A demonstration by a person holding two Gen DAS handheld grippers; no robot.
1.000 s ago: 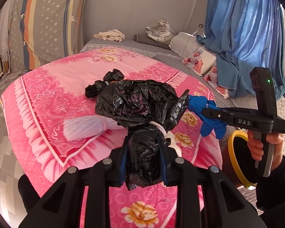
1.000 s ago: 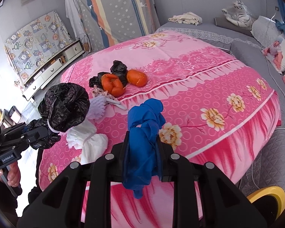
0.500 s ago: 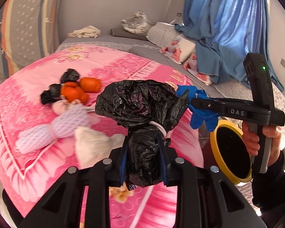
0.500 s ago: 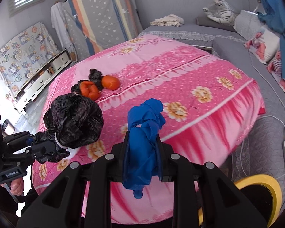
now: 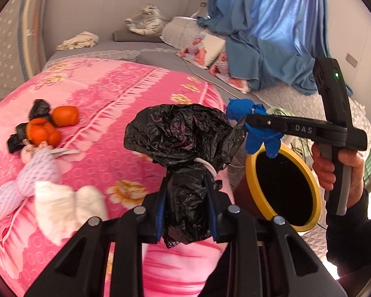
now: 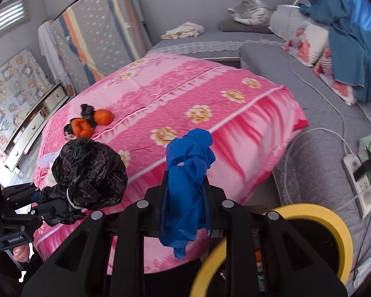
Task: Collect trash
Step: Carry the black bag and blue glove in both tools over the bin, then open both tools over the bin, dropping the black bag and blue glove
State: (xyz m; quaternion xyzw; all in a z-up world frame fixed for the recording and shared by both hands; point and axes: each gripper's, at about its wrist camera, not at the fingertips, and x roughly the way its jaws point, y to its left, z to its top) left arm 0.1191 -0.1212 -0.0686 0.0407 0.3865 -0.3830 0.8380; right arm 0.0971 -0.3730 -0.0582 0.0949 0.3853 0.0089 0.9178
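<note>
Here, the left gripper (image 5: 186,205) clamps a black bag (image 5: 183,133) and the right gripper (image 6: 185,198) clamps a blue rag (image 6: 188,170), both near the yellow-rimmed bin (image 6: 316,212). Neither is binned yet. Orange peels (image 5: 52,123) and tissues (image 5: 64,205) remain on the bed, well away from the bin.

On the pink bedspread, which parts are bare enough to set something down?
The pink bedspread is bare from the orange peels across to its far and right edges. Its left near corner is crowded: peels, a mesh fruit sleeve and white tissues.

- Black bag (image 5: 183,133): crinkled, tied with white string, neck clamped, held above the pink bed.
- Blue glove (image 6: 188,178): crumpled, hanging limp above the bin.
- Bin (image 5: 253,185): yellow rim, dark inside, beside the bed.
</note>
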